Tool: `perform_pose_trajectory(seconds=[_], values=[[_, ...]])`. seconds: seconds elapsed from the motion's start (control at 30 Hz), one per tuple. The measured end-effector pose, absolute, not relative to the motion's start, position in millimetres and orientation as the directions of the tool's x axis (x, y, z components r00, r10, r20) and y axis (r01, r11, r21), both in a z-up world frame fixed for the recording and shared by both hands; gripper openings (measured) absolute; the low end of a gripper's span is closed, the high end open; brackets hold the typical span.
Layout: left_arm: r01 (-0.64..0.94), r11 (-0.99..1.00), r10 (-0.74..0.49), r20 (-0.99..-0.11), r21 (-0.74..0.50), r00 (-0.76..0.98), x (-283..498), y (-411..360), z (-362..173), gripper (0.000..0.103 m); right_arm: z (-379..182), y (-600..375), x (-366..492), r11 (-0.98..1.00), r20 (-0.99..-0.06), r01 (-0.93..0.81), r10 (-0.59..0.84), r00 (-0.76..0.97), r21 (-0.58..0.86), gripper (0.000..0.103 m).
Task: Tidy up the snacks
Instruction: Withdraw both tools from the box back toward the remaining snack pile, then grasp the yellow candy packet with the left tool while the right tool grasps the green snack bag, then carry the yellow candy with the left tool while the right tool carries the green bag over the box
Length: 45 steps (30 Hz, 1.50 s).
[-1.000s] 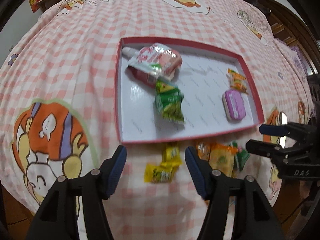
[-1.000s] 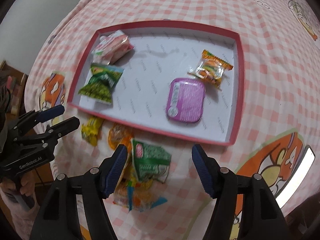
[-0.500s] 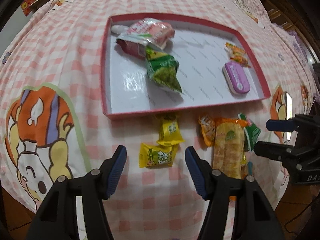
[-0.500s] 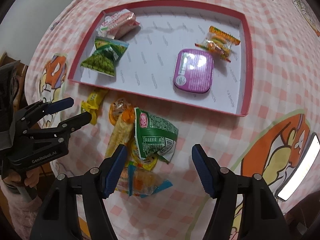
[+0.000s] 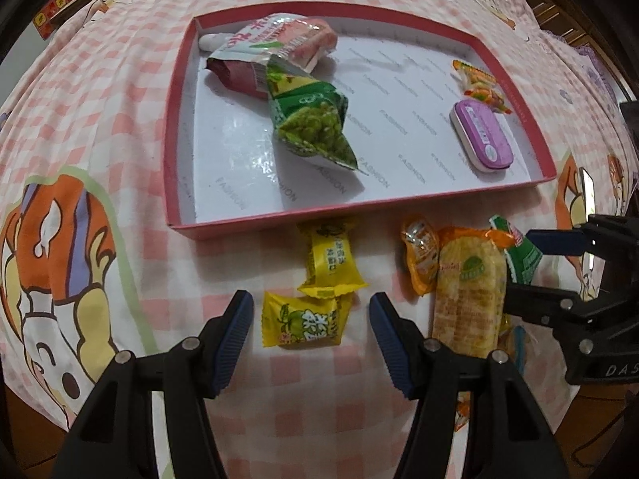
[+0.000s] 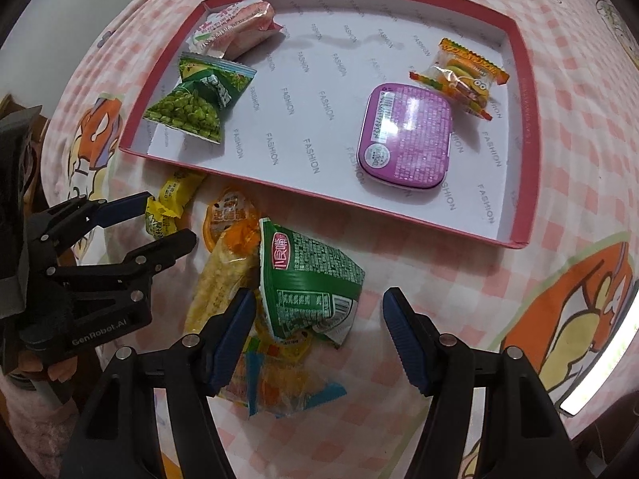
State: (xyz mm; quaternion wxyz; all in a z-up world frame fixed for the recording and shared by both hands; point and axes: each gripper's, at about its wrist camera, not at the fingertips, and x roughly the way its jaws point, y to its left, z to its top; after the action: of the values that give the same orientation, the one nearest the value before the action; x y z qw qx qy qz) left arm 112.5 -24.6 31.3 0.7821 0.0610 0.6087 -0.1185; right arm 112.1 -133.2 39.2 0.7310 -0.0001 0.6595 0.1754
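Observation:
A red-rimmed tray (image 5: 178,151) (image 6: 523,159) on the checked cloth holds a pink packet (image 5: 279,42) (image 6: 235,28), a green pea bag (image 5: 311,119) (image 6: 195,99), a purple tin (image 5: 481,135) (image 6: 405,135) and a gummy candy pack (image 5: 479,84) (image 6: 465,76). In front of the tray lie two yellow candies (image 5: 303,323) (image 6: 171,199), an orange rice cracker (image 5: 467,299) (image 6: 219,279), a small orange jelly cup (image 5: 419,251) and a green packet (image 6: 307,275). My left gripper (image 5: 311,319) is open around the nearer yellow candy. My right gripper (image 6: 319,319) is open around the green packet.
A cartoon-printed pink checked cloth (image 5: 100,119) covers the table and drops off at the near edge. More wrapped sweets (image 6: 279,383) lie under the green packet. A bright white strip (image 6: 599,363) lies at the right. A hand in a pink sleeve (image 6: 24,399) holds the left gripper.
Both grippers have come down and closer to the loose snacks in front of the tray, staying open. The tray's contents have not moved.

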Motion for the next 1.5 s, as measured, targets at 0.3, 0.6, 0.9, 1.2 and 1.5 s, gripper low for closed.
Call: perform_pose_trajectory(seconds=[0.3, 0.6, 0.9, 1.2, 1.5], values=[[0.261, 0.964, -0.111, -0.966, -0.047, 0.234, 120.2, -32.7, 17.6, 0.057, 27.3, -130.5, 118.2, 0.932, -0.961, -0.263, 0.271, 0.054, 0.249, 0.054], [0.248, 0.967, -0.126, -0.961, -0.063, 0.245, 128.0, -16.0, 19.2, 0.035, 30.4, -123.5, 106.1, 0.923, -0.957, -0.297, 0.278, 0.077, 0.244, 0.046], [0.259, 0.963, -0.145, -0.955, -0.076, 0.258, 110.3, -4.4, 36.6, 0.034, 37.5, -133.4, 92.5, 0.919, -0.954, -0.307, 0.287, 0.085, 0.249, 0.046], [0.288, 0.955, -0.16, -0.946, -0.076, 0.281, 87.1, 0.5, 61.5, 0.034, 48.9, -138.0, 80.4, 0.918, -0.948, -0.303, 0.3, 0.108, 0.256, 0.046], [0.302, 0.949, -0.186, -0.933, -0.09, 0.307, 75.4, 1.5, 83.5, 0.034, 65.2, -149.7, 66.3, 0.914, -0.939, -0.308, 0.317, 0.135, 0.265, 0.046]])
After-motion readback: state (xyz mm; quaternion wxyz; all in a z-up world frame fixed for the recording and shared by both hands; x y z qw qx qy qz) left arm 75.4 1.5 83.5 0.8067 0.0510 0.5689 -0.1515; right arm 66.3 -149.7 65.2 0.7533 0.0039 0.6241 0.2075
